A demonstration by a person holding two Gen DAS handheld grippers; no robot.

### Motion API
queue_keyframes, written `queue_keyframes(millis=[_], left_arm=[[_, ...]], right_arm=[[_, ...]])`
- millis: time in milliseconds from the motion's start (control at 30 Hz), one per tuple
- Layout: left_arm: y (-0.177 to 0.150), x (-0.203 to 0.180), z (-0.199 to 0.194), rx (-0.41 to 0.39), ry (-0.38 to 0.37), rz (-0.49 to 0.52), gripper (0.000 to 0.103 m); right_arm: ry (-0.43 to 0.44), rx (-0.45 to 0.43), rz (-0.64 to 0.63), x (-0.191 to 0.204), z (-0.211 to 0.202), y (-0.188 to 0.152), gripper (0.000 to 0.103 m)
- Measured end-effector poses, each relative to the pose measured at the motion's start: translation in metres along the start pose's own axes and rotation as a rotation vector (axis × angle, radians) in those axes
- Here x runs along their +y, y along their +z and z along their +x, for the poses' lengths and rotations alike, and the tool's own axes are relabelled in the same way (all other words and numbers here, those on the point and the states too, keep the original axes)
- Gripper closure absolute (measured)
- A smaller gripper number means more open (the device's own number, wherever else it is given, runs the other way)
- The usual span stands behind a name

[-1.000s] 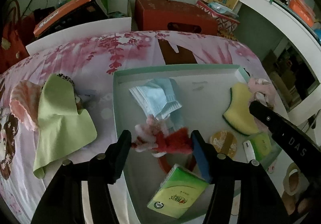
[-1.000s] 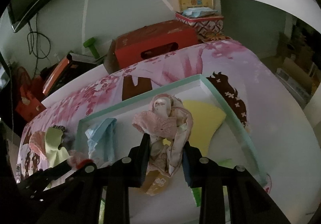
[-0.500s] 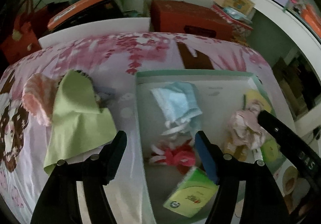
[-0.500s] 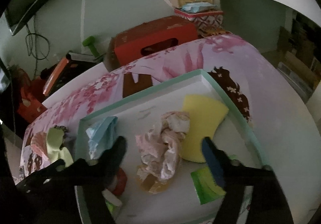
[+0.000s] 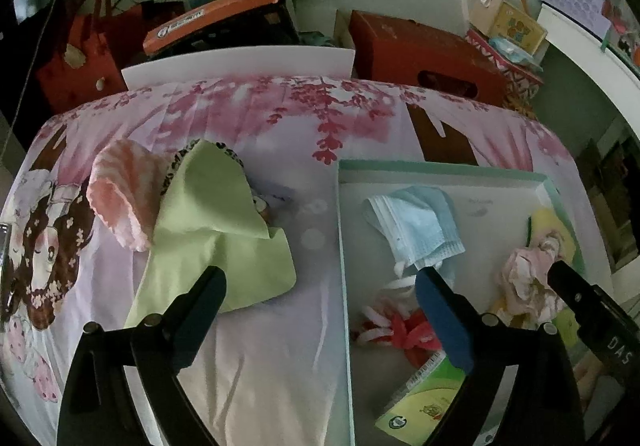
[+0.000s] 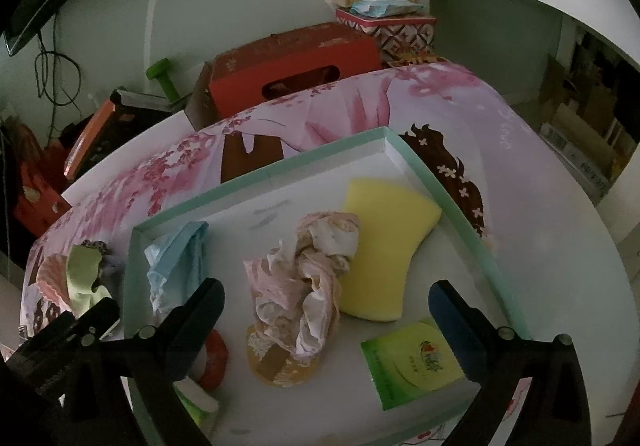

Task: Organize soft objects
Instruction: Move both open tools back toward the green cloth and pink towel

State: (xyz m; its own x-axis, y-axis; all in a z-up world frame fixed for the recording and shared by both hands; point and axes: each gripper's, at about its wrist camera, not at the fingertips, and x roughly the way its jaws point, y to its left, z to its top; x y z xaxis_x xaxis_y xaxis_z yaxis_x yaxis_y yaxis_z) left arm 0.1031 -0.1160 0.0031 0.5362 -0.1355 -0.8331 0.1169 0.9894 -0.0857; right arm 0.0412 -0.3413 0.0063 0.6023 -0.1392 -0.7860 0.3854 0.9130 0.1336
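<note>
Left wrist view: both the left gripper [image 5: 320, 296] and right gripper [image 6: 326, 308] gape wide and empty; the green cloth [image 5: 218, 230] at ten o'clock could snag its neighbouring pink cloth [image 5: 120, 192].

"DAS" on right claw [image 5: 576, 294]; other labels unreadable, probably.

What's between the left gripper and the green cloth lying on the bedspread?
Nothing visible. The left gripper is open, and the green cloth lies just beyond its left fingertip on bare bedspread, outside the tray.
</note>
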Motion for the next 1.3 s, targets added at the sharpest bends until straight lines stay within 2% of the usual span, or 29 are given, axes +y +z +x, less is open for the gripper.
queue_keyframes(millis=[400,767,1033,1167,1300], left_arm=[[0.001,0.000,-0.001,0.005,0.034,0.020,0.007],[0.004,0.018,-0.011,-0.006,0.089,-0.012,0.007],[0.008,0.038,-0.020,-0.019,0.125,-0.051,0.007],[0.010,0.058,-0.025,-0.027,0.168,-0.090,0.007],[0.011,0.082,-0.030,-0.032,0.195,-0.137,0.007]], right_arm=[[-0.007,0.007,-0.005,0.001,0.003,-0.001,0.000],[0.024,-0.001,-0.025,0.015,-0.001,-0.003,0.000],[0.076,-0.010,-0.084,0.048,-0.002,-0.007,0.000],[0.134,-0.006,-0.119,0.068,-0.002,-0.010,0.000],[0.153,-0.003,-0.163,0.089,-0.001,-0.015,0.000]])
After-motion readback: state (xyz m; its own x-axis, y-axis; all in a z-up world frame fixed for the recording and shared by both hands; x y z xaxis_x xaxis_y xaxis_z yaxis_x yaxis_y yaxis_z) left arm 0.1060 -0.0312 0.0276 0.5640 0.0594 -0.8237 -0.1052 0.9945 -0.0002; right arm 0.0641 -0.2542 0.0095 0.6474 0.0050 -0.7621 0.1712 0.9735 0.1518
